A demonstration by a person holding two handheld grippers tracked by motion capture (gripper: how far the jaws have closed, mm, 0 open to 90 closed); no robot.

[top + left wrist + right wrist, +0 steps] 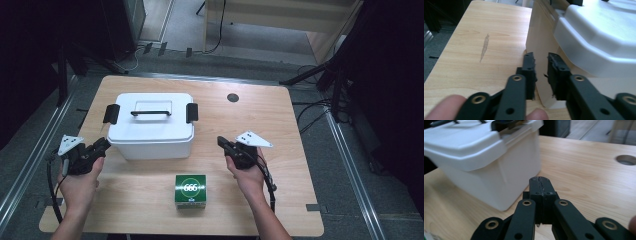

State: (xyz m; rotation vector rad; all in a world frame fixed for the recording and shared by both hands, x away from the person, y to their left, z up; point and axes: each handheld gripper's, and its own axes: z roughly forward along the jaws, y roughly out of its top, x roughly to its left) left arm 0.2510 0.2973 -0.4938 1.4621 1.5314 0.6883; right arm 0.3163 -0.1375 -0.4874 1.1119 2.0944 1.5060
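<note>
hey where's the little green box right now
In the high view the green box sits near the front edge of the table, just in front of the white lidded bin, between the two grippers and touching neither.

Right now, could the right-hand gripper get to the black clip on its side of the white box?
Probably yes. The right gripper points at the white box, bare table between them; the clip sits higher, unobstructed, though its fingers are shut.

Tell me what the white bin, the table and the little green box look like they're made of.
Bin: likely moulded plastic, smooth with a slight sheen; rounded lid edges, and the walls look faintly translucent in the gripper views. Its clips and handle look like black plastic.
Table: light wood or wood-look laminate, matte, with visible grain.
Green box: probably printed cardboard, judging by its sharp edges and printed top.
</note>
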